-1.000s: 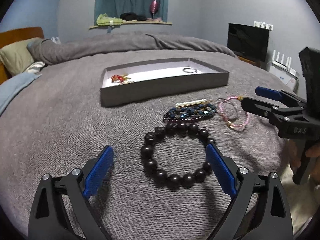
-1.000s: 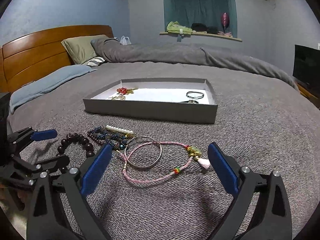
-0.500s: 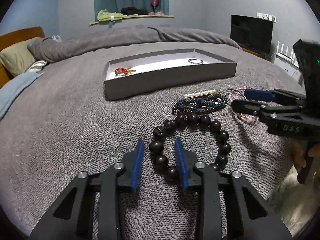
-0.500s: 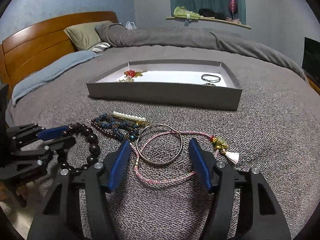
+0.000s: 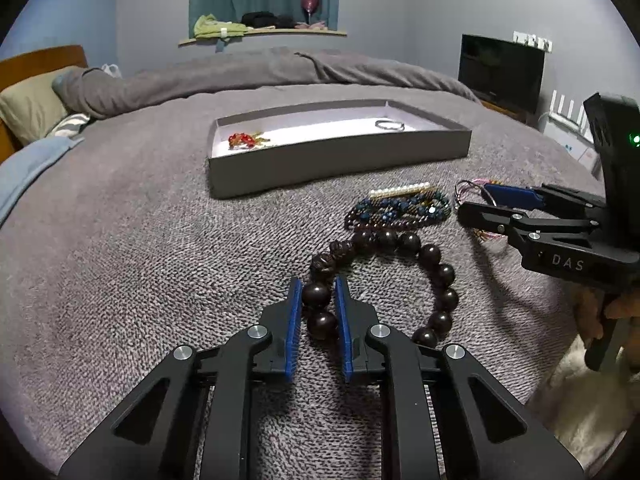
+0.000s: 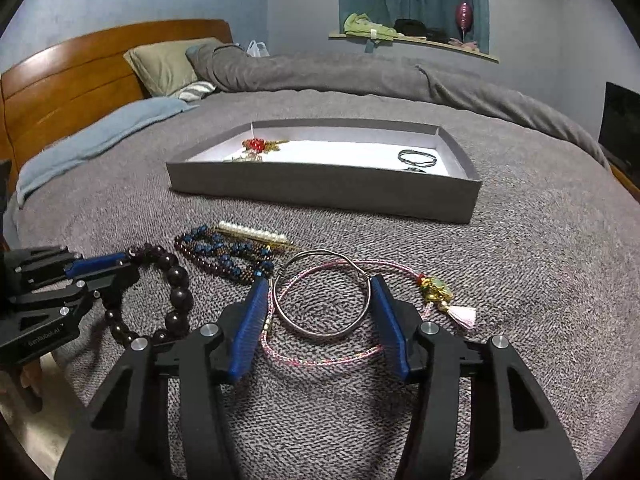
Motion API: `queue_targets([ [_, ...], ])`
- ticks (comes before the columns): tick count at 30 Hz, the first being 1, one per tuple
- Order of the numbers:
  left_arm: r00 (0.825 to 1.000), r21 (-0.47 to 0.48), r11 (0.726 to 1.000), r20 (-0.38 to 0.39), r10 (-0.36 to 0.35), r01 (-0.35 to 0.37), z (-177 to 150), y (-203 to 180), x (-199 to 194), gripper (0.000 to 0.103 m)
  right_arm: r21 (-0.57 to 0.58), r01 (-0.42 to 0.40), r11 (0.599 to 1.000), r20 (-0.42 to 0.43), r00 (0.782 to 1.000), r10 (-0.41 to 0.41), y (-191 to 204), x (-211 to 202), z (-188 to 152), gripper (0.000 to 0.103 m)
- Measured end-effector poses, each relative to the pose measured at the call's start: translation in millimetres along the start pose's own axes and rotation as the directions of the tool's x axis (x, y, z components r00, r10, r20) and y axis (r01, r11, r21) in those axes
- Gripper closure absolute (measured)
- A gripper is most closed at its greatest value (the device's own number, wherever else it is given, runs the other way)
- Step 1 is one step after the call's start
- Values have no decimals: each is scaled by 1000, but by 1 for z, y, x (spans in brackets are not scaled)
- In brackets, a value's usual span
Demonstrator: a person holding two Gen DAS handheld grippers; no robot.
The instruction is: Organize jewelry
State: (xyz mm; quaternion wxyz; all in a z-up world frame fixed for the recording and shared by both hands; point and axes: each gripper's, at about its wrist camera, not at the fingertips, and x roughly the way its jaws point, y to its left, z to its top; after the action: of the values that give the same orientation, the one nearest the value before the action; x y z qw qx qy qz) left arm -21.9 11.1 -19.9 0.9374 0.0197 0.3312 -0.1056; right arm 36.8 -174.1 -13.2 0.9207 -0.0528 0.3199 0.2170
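Observation:
A dark wooden bead bracelet (image 5: 430,256) (image 6: 176,276) lies on the grey bedspread. My left gripper (image 5: 318,284) (image 6: 120,265) is closing on its near side, and the blue pads touch two of its beads. A thin silver bangle (image 6: 320,334) lies over a pink cord bracelet (image 6: 320,361) that has a gold charm and a tassel (image 6: 464,316). My right gripper (image 6: 319,284) (image 5: 474,200) is closing around the bangle, with a small gap still at its left pad. Blue and dark beaded bracelets (image 5: 400,208) and a pearl clip (image 5: 400,190) lie between the two.
Farther up the bed is a shallow grey tray (image 5: 340,168) (image 6: 320,192), holding a red and gold piece (image 5: 240,140) and a dark ring bracelet (image 5: 389,124). A rolled duvet and pillows lie beyond. A person's hand (image 5: 616,312) holds the right gripper at the bed's edge.
Both grippers went from wide open to narrow. The left jaws closed onto the near beads of the dark bracelet. The right jaws drew in around the silver bangle.

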Motion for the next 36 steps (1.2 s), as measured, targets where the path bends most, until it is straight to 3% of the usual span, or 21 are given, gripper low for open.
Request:
queue_targets([
  [10,995,7,999,91,-34,33,6,-1,-18,88,27,-16,1000,36,999,15,-6,-13,4,51],
  [17,978,64,998,207,-30,17,19,-9,-43,88,39,-8,999,114,993,3,-12,-34,12,51],
  [24,961,45,999,278,-9,-4,49,2,-56,88,45,-7,999,150,989,0,-18,-41,19,51],
  [30,955,14,1000,297,-5,1,63,14,-59,88,41,-7,999,178,984,0,-22,-46,23,51],
  [36,960,14,999,279,-35,33,68,12,-51,88,26,2,1000,179,984,-6,-24,-46,26,51],
])
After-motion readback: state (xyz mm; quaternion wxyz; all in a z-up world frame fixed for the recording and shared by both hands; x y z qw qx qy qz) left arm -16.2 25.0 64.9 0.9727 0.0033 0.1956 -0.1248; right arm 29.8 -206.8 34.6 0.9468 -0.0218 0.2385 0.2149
